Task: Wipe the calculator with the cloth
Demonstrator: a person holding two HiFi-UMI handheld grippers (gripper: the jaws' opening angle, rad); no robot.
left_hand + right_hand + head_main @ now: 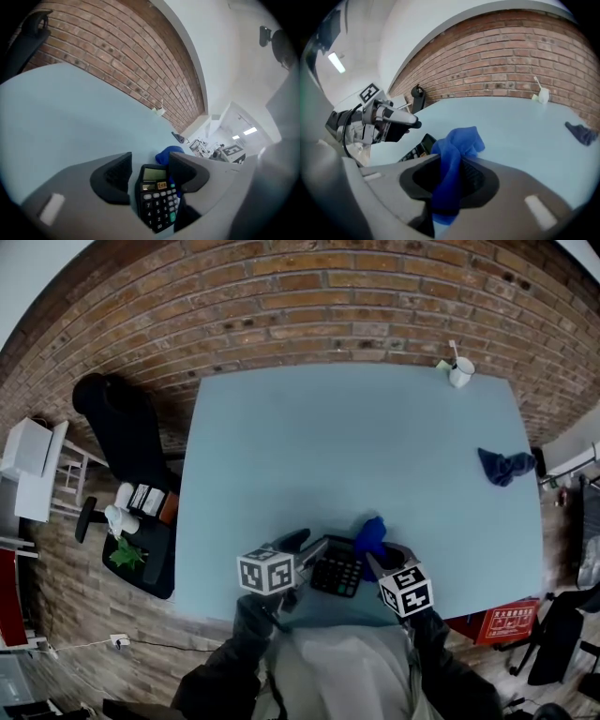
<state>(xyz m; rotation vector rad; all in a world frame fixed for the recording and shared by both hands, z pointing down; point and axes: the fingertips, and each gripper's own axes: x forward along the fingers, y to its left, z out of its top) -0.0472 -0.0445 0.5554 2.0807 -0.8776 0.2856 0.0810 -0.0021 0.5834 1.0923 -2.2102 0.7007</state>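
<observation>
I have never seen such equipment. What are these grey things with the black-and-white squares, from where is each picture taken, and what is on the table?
There is no robot here: a person holds a two-jaw tool in each hand. The cubes with square markers are parts of these tools. The head view comes from a camera on the person's head, looking down. The other two come from cameras riding on each gripper, looking along its jaws. On the light blue table are a black calculator, a dark cloth near the right edge and a white cup at the far side. The right gripper is shut on a bright blue cloth. The left gripper has its jaws apart, one on each side of the calculator, seemingly not clamping it.
</observation>
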